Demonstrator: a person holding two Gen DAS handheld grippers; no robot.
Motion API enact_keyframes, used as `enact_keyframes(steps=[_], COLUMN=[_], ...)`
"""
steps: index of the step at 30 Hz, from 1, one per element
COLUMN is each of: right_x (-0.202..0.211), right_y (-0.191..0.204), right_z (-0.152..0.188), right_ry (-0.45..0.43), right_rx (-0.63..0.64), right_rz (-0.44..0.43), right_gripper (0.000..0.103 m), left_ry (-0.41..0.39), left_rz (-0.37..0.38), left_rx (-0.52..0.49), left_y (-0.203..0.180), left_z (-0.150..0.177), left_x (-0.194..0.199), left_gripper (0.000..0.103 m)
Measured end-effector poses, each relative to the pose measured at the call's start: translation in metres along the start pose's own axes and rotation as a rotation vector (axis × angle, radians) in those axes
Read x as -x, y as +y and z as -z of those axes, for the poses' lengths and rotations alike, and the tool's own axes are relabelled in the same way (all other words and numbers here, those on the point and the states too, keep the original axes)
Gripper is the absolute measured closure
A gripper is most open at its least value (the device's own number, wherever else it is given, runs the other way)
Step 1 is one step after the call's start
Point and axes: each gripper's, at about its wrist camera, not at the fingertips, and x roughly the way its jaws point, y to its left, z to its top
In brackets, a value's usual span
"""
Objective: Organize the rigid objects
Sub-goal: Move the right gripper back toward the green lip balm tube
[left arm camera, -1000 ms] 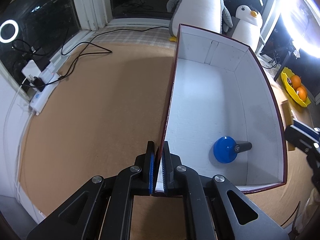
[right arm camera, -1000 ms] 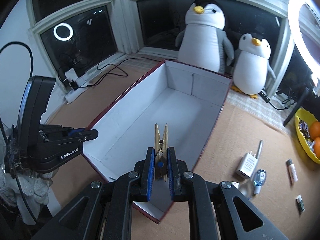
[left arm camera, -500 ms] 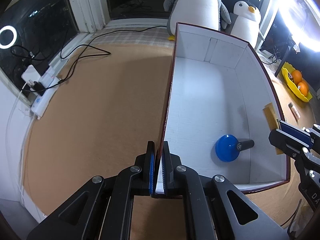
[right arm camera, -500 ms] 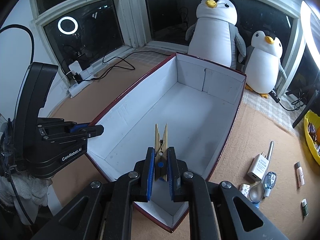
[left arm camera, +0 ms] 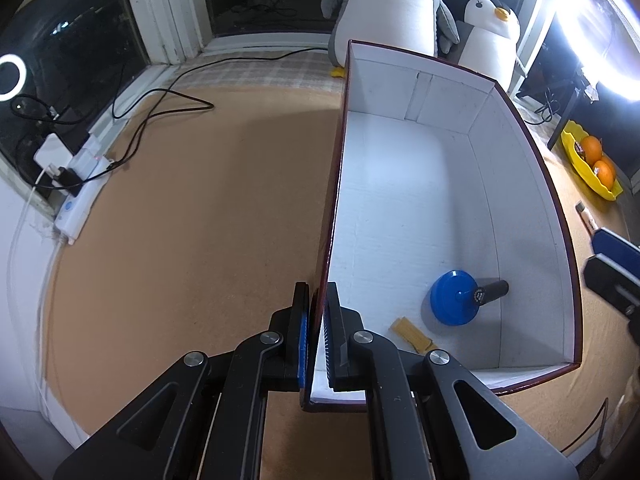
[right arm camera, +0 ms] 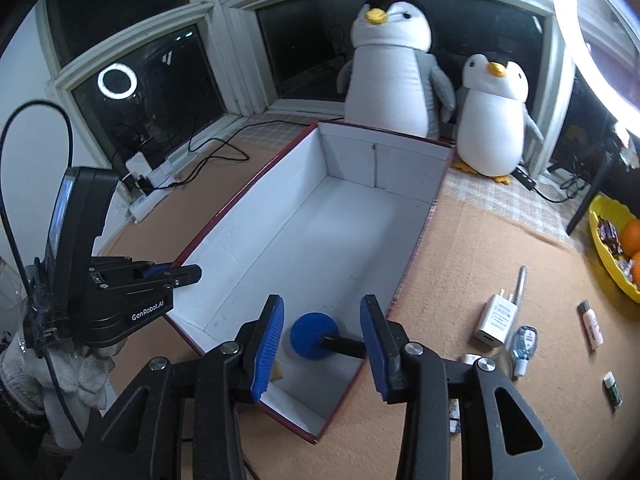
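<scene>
The wooden clothespin (left arm camera: 412, 334), pinched a moment ago, was released below the right gripper (right arm camera: 322, 344) as its jaws were spread, while the white cardboard box (left arm camera: 416, 208) wall was kept pinched by the left gripper (left arm camera: 318, 344).

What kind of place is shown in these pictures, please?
Probably a room in a home, set up for filming. Two plush penguins stand by a dark window, a ring light shines at the right, and a yellow fruit bowl sits near a cardboard box.
</scene>
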Motion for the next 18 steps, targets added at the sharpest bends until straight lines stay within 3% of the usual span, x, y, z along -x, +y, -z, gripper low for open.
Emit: enact_keyframes(steps=[4, 10, 18], right_x=[0.016, 0.043, 0.065], right_y=[-0.026, -0.095, -0.186], right_z=[0.009, 0.038, 0.099], right_ry=[-0.028, -0.044, 0.001], right_rx=[-0.081, -0.271, -0.484], right_rz=[0.038, 0.145, 0.351], right_gripper=[0.064, 0.064, 0.064], left_ry=[0.008, 0.013, 0.019], left_rz=[0.009, 0.015, 0.020], left_rx=[-0.005, -0.029, -0.048], left_y=[-0.001, -0.002, -0.004], left_z=[-0.001, -0.003, -0.005], left_x=[-0.003, -0.005, -0.007], left_gripper=[0.095, 0.092, 0.090])
